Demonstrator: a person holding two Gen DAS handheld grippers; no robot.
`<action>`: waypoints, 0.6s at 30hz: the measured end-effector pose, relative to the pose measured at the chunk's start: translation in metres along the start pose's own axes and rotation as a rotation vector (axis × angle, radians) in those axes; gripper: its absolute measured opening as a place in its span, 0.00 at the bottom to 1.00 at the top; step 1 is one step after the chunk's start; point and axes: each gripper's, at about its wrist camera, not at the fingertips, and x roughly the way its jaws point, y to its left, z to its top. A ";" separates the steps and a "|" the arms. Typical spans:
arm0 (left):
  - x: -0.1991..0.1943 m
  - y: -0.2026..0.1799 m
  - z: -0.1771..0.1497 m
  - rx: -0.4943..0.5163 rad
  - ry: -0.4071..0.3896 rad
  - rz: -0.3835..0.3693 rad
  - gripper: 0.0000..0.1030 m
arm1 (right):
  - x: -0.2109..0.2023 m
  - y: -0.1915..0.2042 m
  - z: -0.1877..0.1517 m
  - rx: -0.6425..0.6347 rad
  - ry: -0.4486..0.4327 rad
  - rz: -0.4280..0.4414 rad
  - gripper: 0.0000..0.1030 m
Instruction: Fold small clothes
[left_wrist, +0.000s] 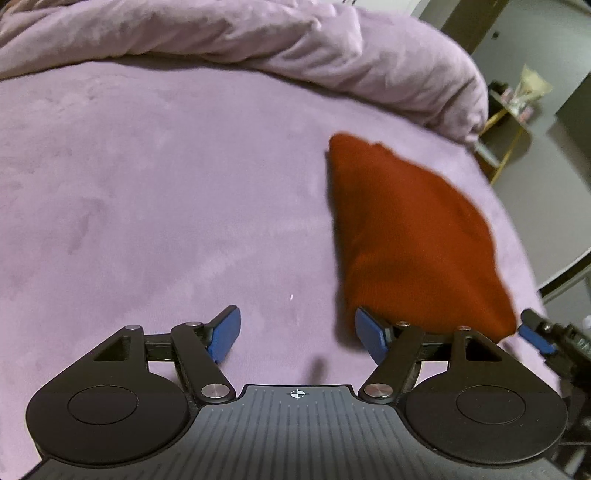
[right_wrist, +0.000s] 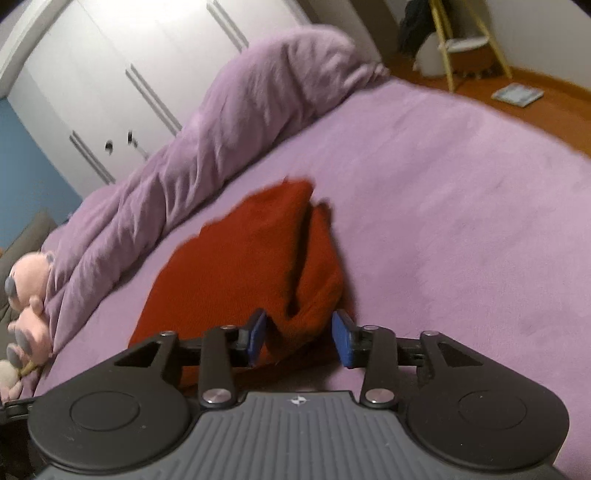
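Garment: a folded red knit piece (left_wrist: 413, 236) lies on the purple bed (left_wrist: 166, 192), toward its right side, just short of the bunched purple duvet (left_wrist: 258, 40) at the far edge.
Left tool (left_wrist: 297, 338): released, blue pads spread wide over bare bedcover, the garment just to its right.
Right tool (right_wrist: 299, 339): released, pads apart, the garment's near corner lying between them unpressed.
Far left: pink plush toy (right_wrist: 31, 284) beside the duvet.
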 end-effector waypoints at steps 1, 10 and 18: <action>0.001 0.001 0.005 -0.008 0.003 -0.026 0.73 | 0.000 -0.003 0.005 0.004 0.001 0.006 0.41; 0.070 0.009 0.052 -0.157 0.093 -0.249 0.71 | 0.088 -0.040 0.060 0.230 0.237 0.229 0.60; 0.116 0.010 0.074 -0.222 0.147 -0.370 0.72 | 0.140 -0.053 0.080 0.296 0.350 0.285 0.60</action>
